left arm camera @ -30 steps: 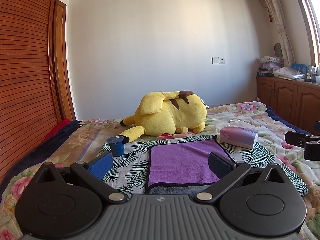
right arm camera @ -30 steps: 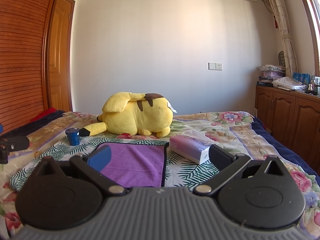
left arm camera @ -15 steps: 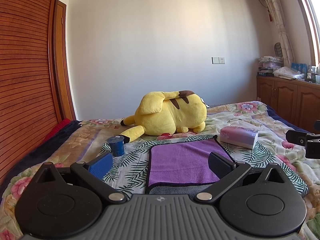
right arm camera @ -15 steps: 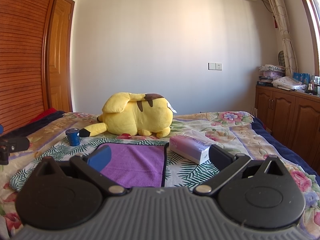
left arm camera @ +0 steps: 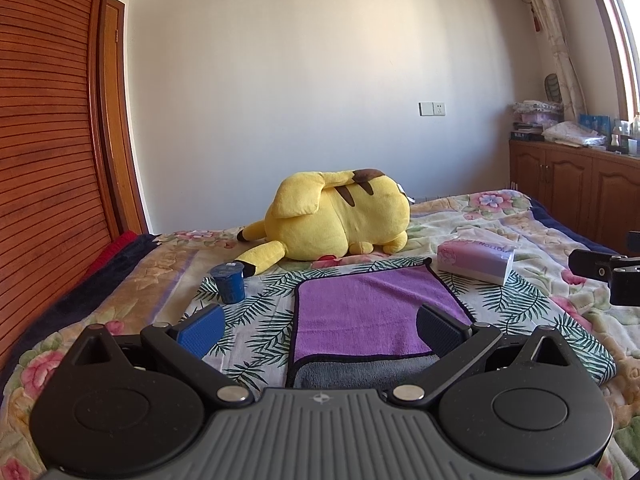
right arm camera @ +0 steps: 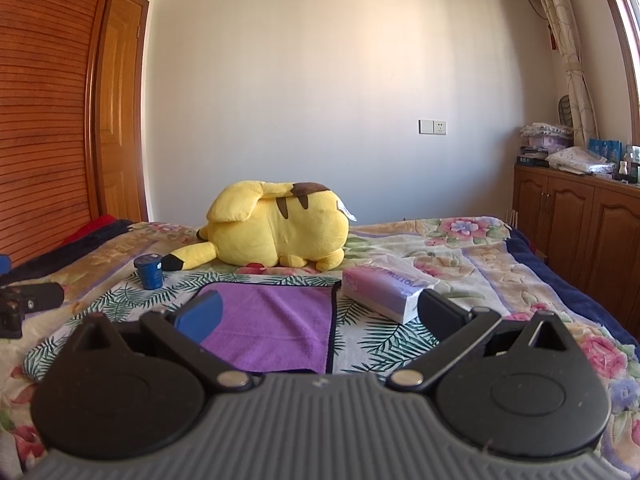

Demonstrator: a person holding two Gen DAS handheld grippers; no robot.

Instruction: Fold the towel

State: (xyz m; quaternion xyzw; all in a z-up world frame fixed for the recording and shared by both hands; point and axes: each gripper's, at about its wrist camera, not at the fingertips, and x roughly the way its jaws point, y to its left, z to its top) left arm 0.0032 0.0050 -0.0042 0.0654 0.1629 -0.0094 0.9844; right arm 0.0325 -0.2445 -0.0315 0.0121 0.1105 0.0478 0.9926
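Note:
A purple towel [left arm camera: 372, 312] with a dark edge lies flat on the bed, its near edge turned over to show a grey underside [left arm camera: 360, 374]. It also shows in the right wrist view [right arm camera: 276, 324]. My left gripper [left arm camera: 320, 330] is open and empty, held just before the towel's near edge. My right gripper [right arm camera: 318, 316] is open and empty, near the towel's near right corner. Each gripper shows at the side of the other's view: the right one [left arm camera: 608, 272], the left one [right arm camera: 28, 304].
A yellow plush toy [left arm camera: 340, 220] lies behind the towel. A small blue cup [left arm camera: 229, 285] stands to its left, a pink tissue pack [left arm camera: 476, 258] to its right. The bed has a floral cover [left arm camera: 520, 216]. A wooden wardrobe is at left, cabinets at right.

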